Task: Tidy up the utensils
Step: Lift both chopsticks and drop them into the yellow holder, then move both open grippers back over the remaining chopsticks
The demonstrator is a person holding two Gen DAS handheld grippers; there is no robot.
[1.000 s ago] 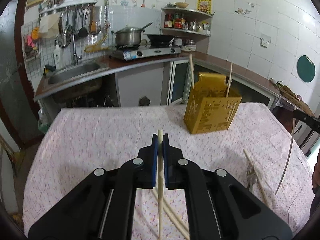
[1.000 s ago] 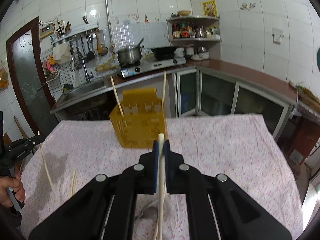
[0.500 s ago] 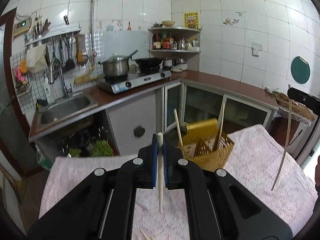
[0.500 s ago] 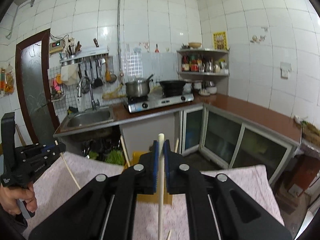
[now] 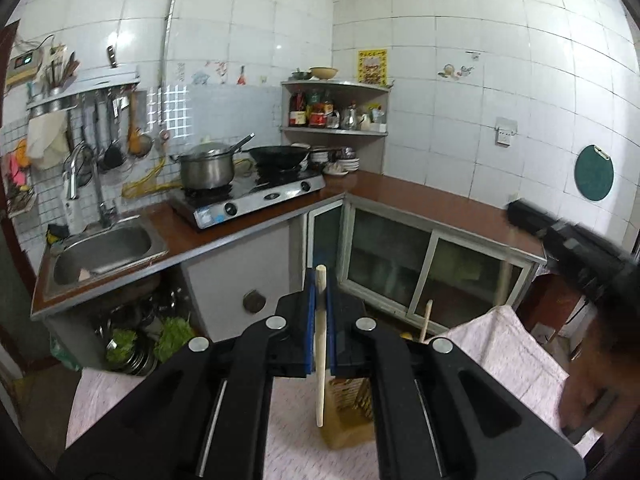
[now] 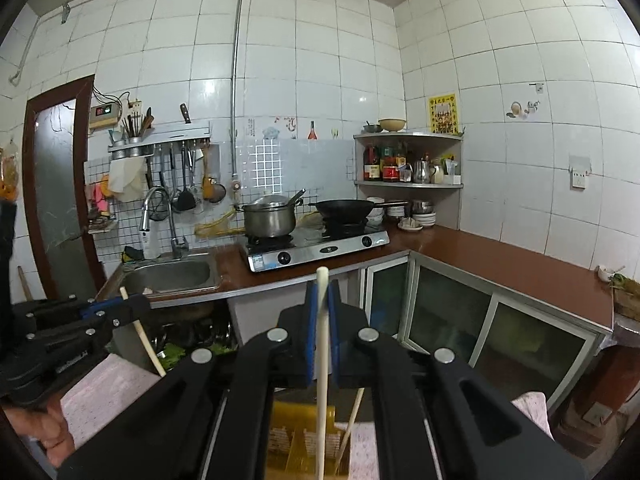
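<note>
My left gripper [image 5: 319, 296] is shut on a pale wooden chopstick [image 5: 319, 352] that stands upright between the blue pads, its lower end hanging above the yellow perforated utensil holder [image 5: 347, 408]. Another chopstick [image 5: 425, 320] sticks up from that holder. My right gripper [image 6: 322, 294] is likewise shut on an upright chopstick [image 6: 322, 360], directly over the yellow holder [image 6: 298, 446], where a further chopstick [image 6: 352, 420] leans. The left gripper [image 6: 124, 305] with its chopstick [image 6: 146, 340] shows at the left of the right wrist view.
A table with a pink flowered cloth [image 5: 508, 356] lies below both grippers. Beyond it run a brown counter [image 6: 500, 258] with a sink [image 6: 170, 276], a gas stove [image 6: 320, 244] bearing a pot and a wok, and glass-front cabinets [image 6: 460, 324]. A hand [image 6: 44, 436] shows at lower left.
Both grippers have risen with their chopsticks still clamped. The table and yellow holder have slid down to the bottom of both views, and the kitchen wall now fills most of each frame.
</note>
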